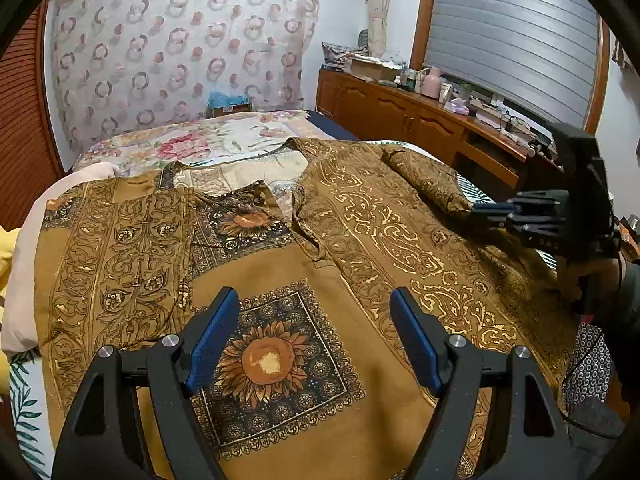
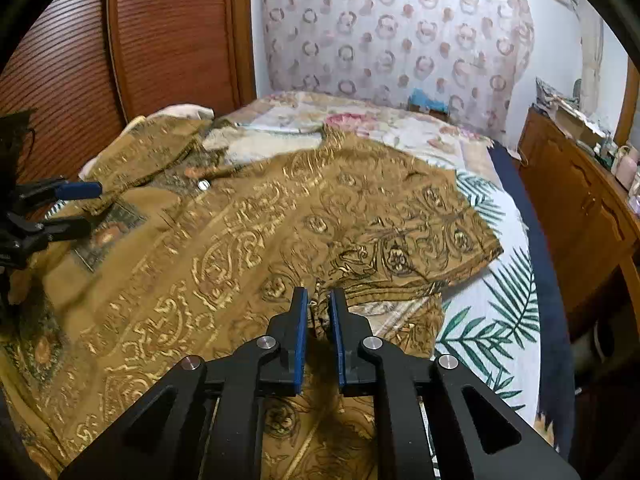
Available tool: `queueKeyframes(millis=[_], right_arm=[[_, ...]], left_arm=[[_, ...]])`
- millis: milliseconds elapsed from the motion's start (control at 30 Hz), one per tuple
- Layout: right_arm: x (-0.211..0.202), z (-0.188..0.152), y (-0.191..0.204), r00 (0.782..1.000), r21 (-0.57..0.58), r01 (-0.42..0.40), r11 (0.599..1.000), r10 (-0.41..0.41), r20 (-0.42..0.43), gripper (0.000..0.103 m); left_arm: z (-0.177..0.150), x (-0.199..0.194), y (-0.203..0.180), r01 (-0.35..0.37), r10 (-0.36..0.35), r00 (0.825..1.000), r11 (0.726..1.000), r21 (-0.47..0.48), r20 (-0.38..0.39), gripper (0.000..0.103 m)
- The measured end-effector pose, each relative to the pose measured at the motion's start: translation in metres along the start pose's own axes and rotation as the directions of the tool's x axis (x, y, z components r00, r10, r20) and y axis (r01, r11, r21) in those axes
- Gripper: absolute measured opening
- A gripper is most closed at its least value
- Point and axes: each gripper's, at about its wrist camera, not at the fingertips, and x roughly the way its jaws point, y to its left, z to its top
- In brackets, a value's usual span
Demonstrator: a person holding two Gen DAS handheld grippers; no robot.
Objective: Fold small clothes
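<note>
**A:** What's the room like from where you sit?

**B:** I see a bedroom: a bed [image 1: 256, 136] with a floral and palm-leaf cover, a ring-patterned sheer curtain [image 1: 180, 52] behind it, and a long wooden sideboard [image 1: 404, 116] off to my right hand-held gripper's side.

**A:** And the garment?

**B:** A mustard-brown printed cotton shirt with gold paisley and sunflower squares [image 1: 320, 240] lies spread across the bed, straight ahead of and beneath both tools.

**A:** Your left hand-held gripper?

**B:** My left hand-held gripper [image 1: 314, 332] hangs over a sunflower square, blue pads wide apart, holding nothing.

**A:** The right one?

**B:** My right hand-held gripper [image 2: 319, 320] is pinched on a bunched fold of the shirt's edge, the cloth squeezed between its blue pads [image 2: 301, 332], with the sleeve [image 2: 420, 232] just beyond its tips.
</note>
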Motion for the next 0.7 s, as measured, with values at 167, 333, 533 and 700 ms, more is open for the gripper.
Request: queueKeyframes(millis=[167,333,533,700], right_arm=[[-0.014,0.005,0.004,0.998,0.013,0.043,0.999,-0.044,0.044,0.05],[-0.012,0.004,-0.013,0.996,0.051,0.075,0.996,-0.077,0.043,0.059],[0.02,0.0,-0.048,0.995,0.166,0.096,0.981,-0.091,-0.034,0.059],[0.043,0.004,-0.069,0.995,0.247,0.073,0.966,-0.054,-0.08,0.059]], left_arm=[[-0.001,0.0,0.0,0.003,-0.003,1.0,1.0,-0.005,-0.009,0.079],[-0.002,0.001,0.0,0.002,-0.002,1.0,1.0,-0.007,-0.012,0.079],[-0.006,0.003,0.001,-0.002,0.002,1.0,1.0,-0.007,-0.023,0.079],[-0.008,0.003,0.002,-0.002,0.002,1.0,1.0,-0.012,-0.026,0.079]])
